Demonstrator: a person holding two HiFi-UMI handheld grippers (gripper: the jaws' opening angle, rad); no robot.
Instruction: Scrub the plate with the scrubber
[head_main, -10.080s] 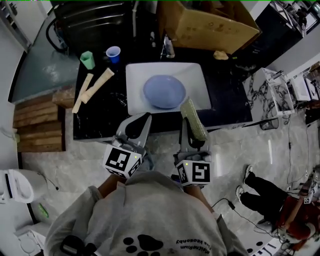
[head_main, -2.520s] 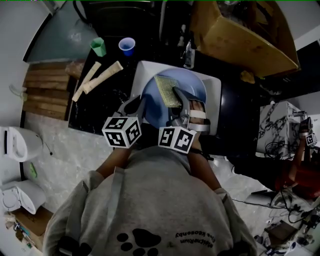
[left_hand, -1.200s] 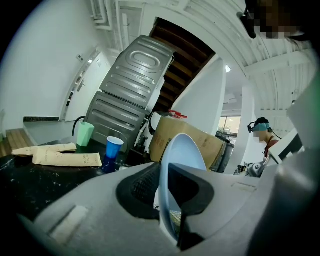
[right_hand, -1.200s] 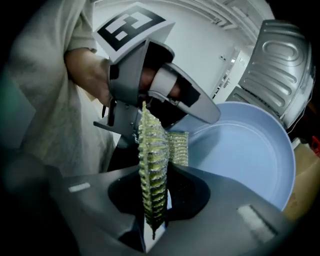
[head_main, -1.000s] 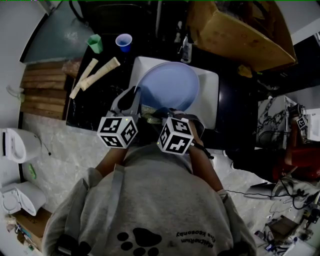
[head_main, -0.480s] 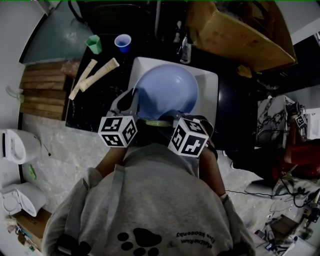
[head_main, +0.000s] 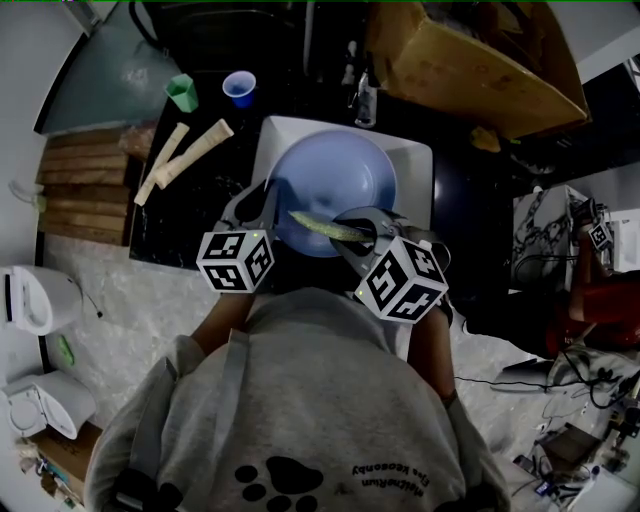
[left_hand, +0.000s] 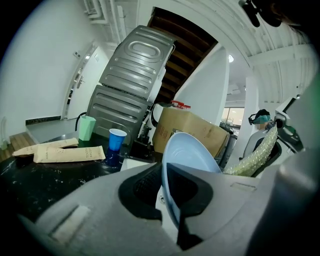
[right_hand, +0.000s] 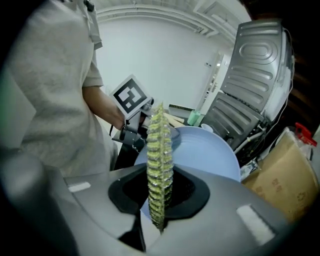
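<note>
Fingers (left_hand: 90, 215): left gripper (left_hand: 167, 172) on one plate (head_main: 325, 175), right gripper (right_hand: 159, 187) on one scrubber (right_hand: 159, 145)

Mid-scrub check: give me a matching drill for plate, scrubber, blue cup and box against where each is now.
1 plate
2 scrubber
3 blue cup
4 box

A in right hand-held gripper
B on counter, left of sink
C in left hand-held gripper
D behind sink

Pairs: 1-C, 2-A, 3-B, 4-D. The left jaws have just been closing on the plate's rim.
</note>
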